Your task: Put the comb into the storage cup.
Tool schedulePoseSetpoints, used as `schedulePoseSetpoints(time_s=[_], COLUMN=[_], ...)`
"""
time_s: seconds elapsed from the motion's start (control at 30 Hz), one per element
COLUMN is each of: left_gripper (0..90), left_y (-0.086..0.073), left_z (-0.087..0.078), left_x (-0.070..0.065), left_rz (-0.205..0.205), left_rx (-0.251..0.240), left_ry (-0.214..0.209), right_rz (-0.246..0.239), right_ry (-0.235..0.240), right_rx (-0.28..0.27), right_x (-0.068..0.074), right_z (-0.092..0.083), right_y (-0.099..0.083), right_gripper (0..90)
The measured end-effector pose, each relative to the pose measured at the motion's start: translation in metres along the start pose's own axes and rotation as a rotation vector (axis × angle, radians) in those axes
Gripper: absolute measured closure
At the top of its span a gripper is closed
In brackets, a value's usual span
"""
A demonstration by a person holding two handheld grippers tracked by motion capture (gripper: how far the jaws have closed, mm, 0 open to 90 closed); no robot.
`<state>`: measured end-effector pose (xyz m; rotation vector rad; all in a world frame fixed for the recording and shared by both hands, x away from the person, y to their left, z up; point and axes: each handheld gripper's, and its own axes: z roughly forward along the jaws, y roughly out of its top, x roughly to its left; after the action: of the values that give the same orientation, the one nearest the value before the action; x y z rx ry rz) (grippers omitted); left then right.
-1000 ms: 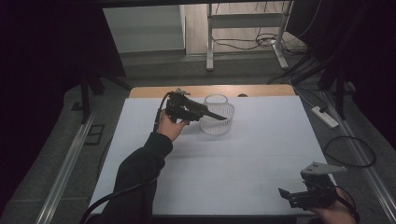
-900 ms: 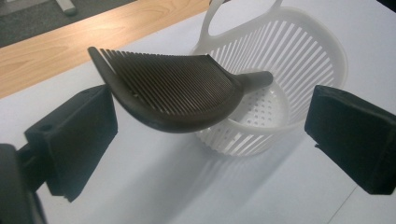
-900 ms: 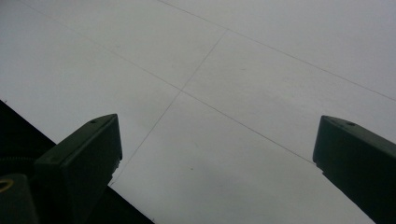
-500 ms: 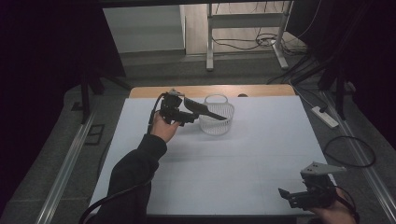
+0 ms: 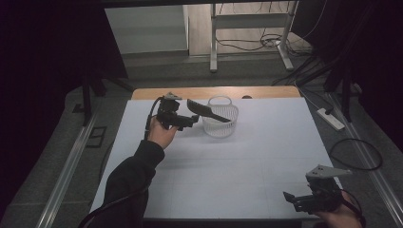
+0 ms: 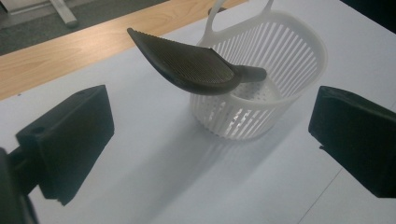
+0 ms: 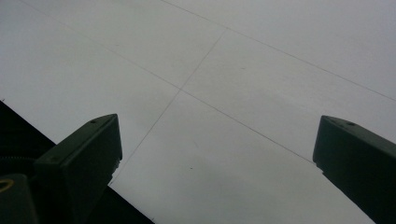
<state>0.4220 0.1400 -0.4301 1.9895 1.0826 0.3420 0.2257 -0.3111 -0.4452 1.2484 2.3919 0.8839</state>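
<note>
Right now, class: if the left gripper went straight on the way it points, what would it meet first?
Probably the black brush leaning out of the white basket; the left gripper has open jaws, though depth is hard to judge.

black comb across white basket (tilted)

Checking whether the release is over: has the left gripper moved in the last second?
Yes. In the high view the left gripper has drawn back leftward from the white basket, jaws open, leaving the black brush resting in it.
</note>
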Motion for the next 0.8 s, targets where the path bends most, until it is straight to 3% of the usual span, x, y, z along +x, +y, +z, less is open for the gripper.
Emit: schedulePoseSetpoints(time_s=[0.43, 0.8], left_gripper=[0.0, 0.0], left_y=[-0.009, -0.019], left_z=[-0.012, -0.019], left_x=[-0.008, -0.008], left_rz=[0.039, 0.04], left_rx=[-0.031, -0.07], left_ry=[-0.011, -0.067], right_rz=[0.0, 0.002], right_ry=[-0.005, -0.005], right_rx=[-0.002, -0.006], right_x=[0.0, 0.0], right_z=[0.0, 0.0], right_y=[0.0, 0.0], right_gripper=[1.8, 1.4])
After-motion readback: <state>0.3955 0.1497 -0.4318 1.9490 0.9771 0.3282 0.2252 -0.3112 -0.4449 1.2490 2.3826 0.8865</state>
